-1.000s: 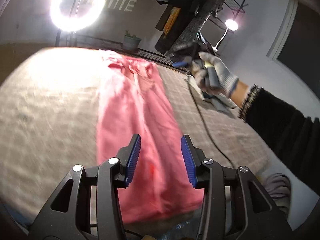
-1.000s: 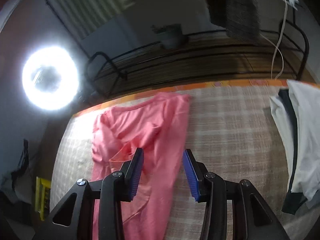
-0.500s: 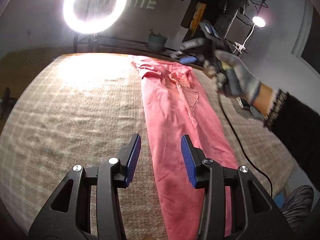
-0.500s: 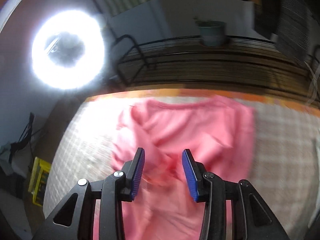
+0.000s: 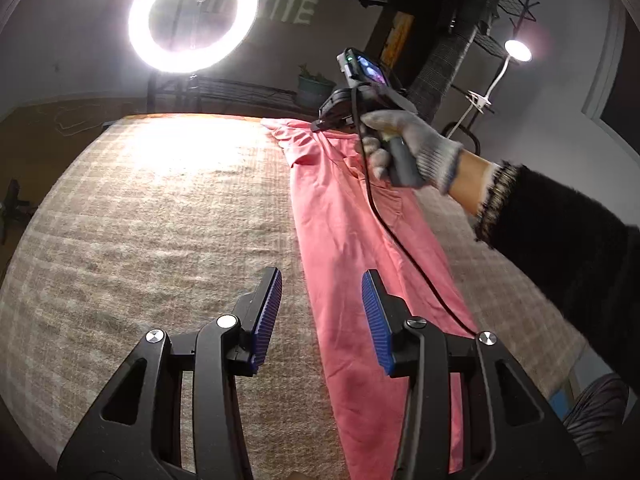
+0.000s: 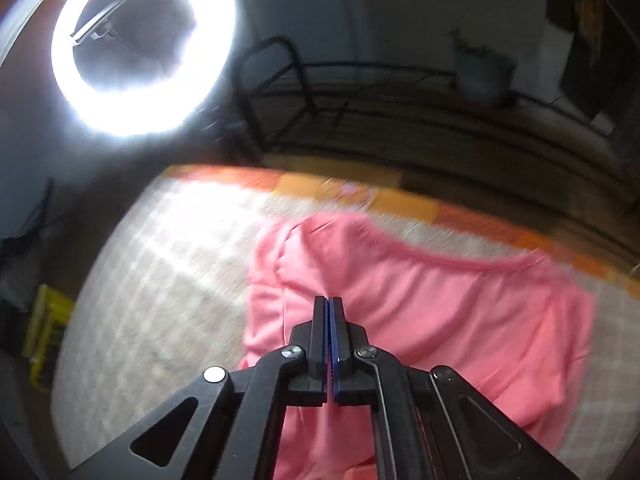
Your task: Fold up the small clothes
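Right wrist view: the right gripper (image 6: 329,312) has its jaws pressed flat together over the pink garment (image 6: 420,300); whether a pinch of cloth sits between the pads cannot be told, though the tips sit right on the fabric near the neckline, likely to take hold of the top end for a fold. From 12 to 3 o'clock the garment spreads toward the orange edge of the checked blanket (image 6: 160,280). In the left wrist view the left gripper (image 5: 322,312) hangs half open and empty above the garment's left edge, probably ready to take the near end. At 1 o'clock a gloved hand (image 5: 416,148) carries the other gripper, its cable trailing across the cloth. A ring light (image 5: 192,16) glows at 11 o'clock. No readable writing or labels appear.
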